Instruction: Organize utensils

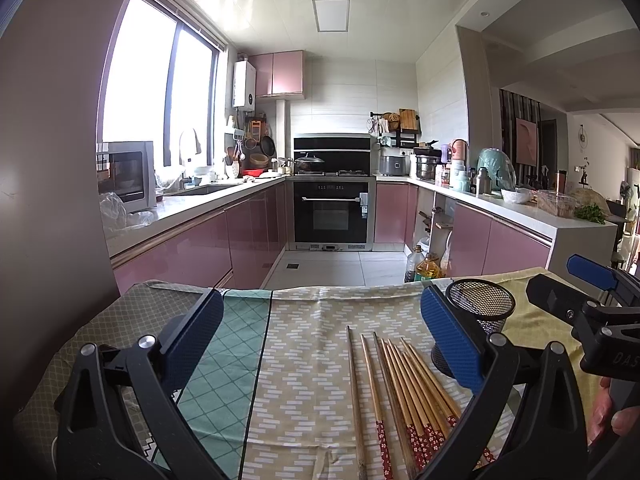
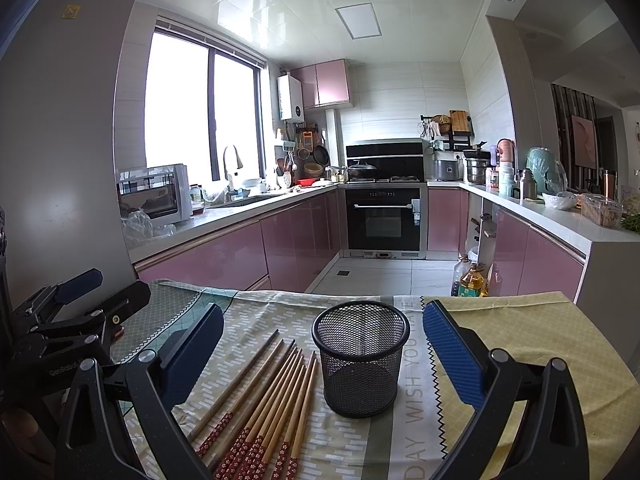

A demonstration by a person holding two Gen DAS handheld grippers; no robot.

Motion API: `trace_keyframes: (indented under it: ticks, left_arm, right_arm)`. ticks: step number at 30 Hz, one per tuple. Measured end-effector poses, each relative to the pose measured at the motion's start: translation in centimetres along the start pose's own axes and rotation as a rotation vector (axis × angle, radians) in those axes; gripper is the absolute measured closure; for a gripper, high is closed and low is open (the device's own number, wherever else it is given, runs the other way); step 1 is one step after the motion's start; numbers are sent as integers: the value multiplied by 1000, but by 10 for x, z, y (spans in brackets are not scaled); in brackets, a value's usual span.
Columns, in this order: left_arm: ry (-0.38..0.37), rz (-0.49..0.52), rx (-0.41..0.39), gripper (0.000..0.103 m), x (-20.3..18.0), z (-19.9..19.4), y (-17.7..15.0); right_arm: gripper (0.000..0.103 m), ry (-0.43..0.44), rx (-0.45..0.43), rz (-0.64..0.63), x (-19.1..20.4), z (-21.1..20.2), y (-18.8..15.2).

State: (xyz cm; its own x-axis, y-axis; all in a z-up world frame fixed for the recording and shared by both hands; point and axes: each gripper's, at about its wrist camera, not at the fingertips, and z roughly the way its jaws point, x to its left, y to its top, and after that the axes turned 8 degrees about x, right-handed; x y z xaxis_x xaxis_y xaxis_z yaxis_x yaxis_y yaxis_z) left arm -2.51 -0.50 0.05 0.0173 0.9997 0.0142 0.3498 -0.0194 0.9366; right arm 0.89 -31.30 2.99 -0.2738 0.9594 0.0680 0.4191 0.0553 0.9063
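Several wooden chopsticks (image 1: 404, 396) with red patterned ends lie side by side on the patterned cloth, also in the right wrist view (image 2: 266, 396). A black mesh holder (image 2: 360, 364) stands upright and empty just right of them; it shows in the left wrist view (image 1: 476, 316), partly behind my finger. My left gripper (image 1: 320, 344) is open above the cloth, the chopsticks between its fingers toward the right one. My right gripper (image 2: 322, 356) is open, with the holder and the chopsticks between its fingers. Neither holds anything.
The cloth-covered table (image 2: 532, 344) ends at a far edge toward the kitchen floor. Oil bottles (image 2: 470, 280) stand on the floor beyond. Pink cabinets and counters line both sides, with an oven (image 1: 331, 216) at the back.
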Motion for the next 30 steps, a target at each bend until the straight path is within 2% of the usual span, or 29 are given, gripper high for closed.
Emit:
trace_keyframes:
  ticks: [19,25,30]
  left_arm:
    - [-5,-4,36,6,0,4,-2]
    - [-12,2,82,6,-1,13,1]
    - [-30,40,174,6,-3,31,-1]
  right_arm:
    - [6,13,27,4,-3,0,0]
    - [6,35,100,-12,-5,8,-5]
    - [6,58,217,-29,-8,24,-15]
